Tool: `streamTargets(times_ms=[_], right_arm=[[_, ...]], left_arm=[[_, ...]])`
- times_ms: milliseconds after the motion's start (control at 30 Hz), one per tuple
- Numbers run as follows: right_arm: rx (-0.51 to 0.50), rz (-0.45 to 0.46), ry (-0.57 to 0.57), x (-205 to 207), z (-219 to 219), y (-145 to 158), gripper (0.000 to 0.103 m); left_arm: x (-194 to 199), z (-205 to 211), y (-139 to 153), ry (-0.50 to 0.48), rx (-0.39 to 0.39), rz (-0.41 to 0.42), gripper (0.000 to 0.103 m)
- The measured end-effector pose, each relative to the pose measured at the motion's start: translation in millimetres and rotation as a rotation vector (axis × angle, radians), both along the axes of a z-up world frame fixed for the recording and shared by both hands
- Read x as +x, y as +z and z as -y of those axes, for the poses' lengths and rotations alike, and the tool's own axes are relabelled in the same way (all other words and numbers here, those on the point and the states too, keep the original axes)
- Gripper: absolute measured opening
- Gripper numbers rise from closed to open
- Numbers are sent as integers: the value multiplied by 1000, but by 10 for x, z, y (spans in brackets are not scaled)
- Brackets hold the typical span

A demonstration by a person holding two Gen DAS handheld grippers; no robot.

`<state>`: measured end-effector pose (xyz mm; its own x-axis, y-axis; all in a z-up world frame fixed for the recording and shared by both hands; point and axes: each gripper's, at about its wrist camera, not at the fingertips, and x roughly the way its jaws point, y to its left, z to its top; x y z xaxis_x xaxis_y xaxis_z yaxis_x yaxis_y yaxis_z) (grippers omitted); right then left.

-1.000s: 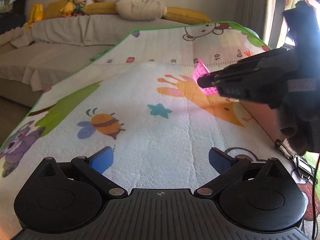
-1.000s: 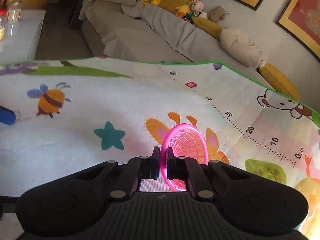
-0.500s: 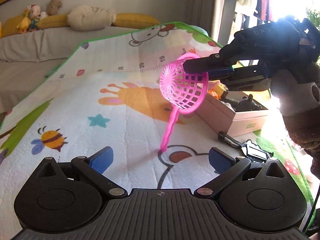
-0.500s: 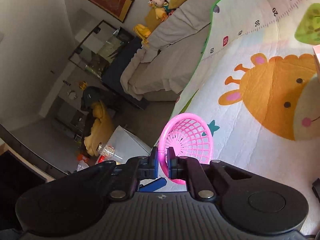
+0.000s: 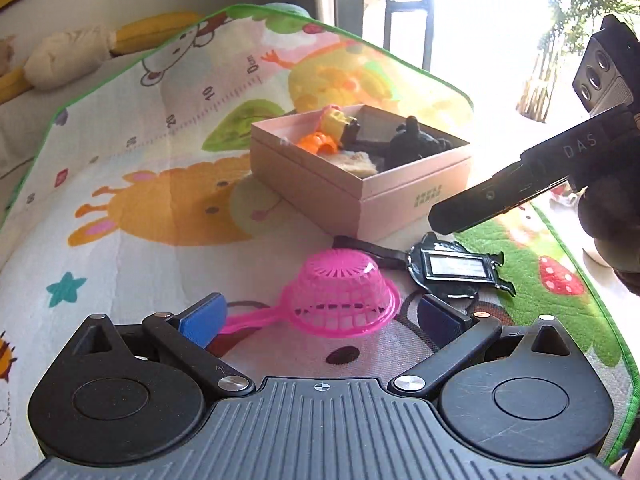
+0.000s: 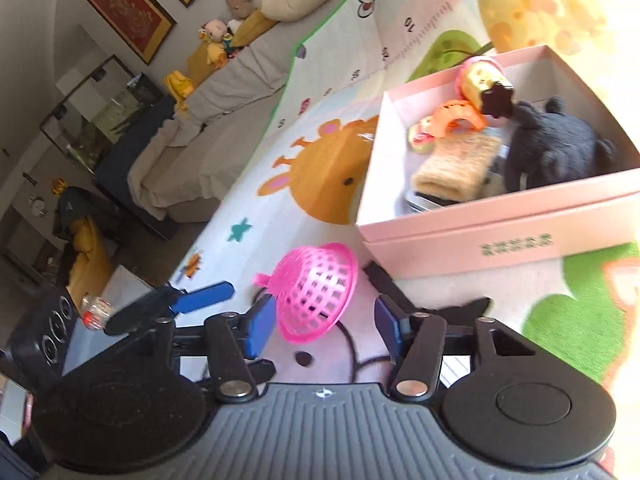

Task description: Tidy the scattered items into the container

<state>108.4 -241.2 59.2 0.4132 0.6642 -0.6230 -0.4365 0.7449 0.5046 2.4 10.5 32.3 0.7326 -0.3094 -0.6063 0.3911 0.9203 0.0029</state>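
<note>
A printed play mat (image 5: 132, 184) with a green border, cartoon animals and a ruler strip covers the floor; a grey sofa (image 6: 224, 92) with plush toys and cushions runs along the wall under red framed pictures (image 6: 128, 12), and bright window light floods the left wrist view at 1 o'clock. The mat's green edge curves close behind the pink box (image 5: 360, 184) at 12 o'clock and again at 4 o'clock, while the widest bare stretch of mat lies toward 9 and 10 o'clock. The box stands open and already holds a yellow toy (image 6: 482, 80), an orange ring (image 6: 460, 114), a tan knitted piece (image 6: 456, 168) and a black plush (image 6: 556, 148). The pink strainer (image 5: 344, 296) lies mouth-down on the mat outside the box, near its front corner, handle toward 9 o'clock in the left wrist view. Just beside it, at 3 o'clock, a black tag with a clear window (image 5: 456, 270) and its strap lie between strainer and box. The left tongs (image 5: 320, 316) stand wide open and hold nothing. The right tongs (image 6: 324, 324) are opening; the strainer sits between their blue pads (image 6: 260, 328), whether touching them cannot be told.
</note>
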Motion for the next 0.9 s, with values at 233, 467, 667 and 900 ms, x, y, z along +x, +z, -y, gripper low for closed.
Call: streamTargets(times_ms=[233,467,667,900], right_arm=[[-1,58,-90,250,126,-81,65],[20,67,-19,642,-462,-129,66],[-122,242,-52,294,-324,5,82],[-195,155,-64,-116,168,-288,91]], left_arm=[[6,91,-57,-16,41,-13,103],[69,-104,-112,15,55,-36,103],[249,-352,-222,42,46,-47,103],[354,-401,-254,-9,-37,-93,103]])
